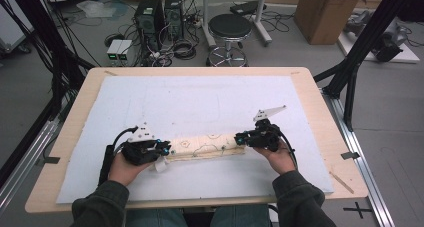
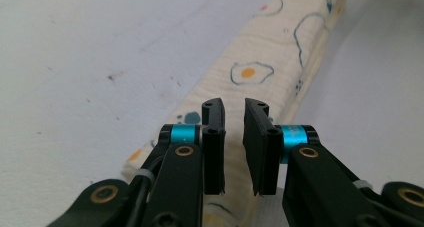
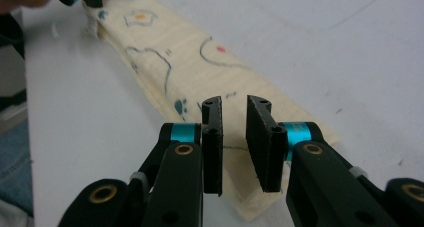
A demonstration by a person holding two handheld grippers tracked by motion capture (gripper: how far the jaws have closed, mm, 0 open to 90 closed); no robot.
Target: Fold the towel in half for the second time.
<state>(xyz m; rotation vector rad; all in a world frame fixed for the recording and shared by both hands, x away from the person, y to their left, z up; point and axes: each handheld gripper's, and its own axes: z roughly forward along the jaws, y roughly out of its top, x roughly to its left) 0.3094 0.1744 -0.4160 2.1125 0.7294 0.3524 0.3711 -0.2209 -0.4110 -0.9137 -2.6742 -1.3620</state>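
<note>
Folded cream cloth (image 1: 207, 148), printed with fried eggs and blue outlines, lies as a long narrow strip on the white mat (image 1: 200, 102) that covers the wooden bench (image 1: 320, 112), running left to right close to the person's edge. Left tool (image 1: 162, 149) sits at the strip's left end and right tool (image 1: 242, 138) at its right end, each held low by a hand coming in from the bottom. In the left gripper view the 2 black jaws stand a narrow gap apart just above the cloth (image 2: 260, 62), with nothing pinched between them, so the tool is released. In the right gripper view the jaws stand likewise over the cloth's (image 3: 175, 62) near end, parted and released, gripping nothing.
</note>
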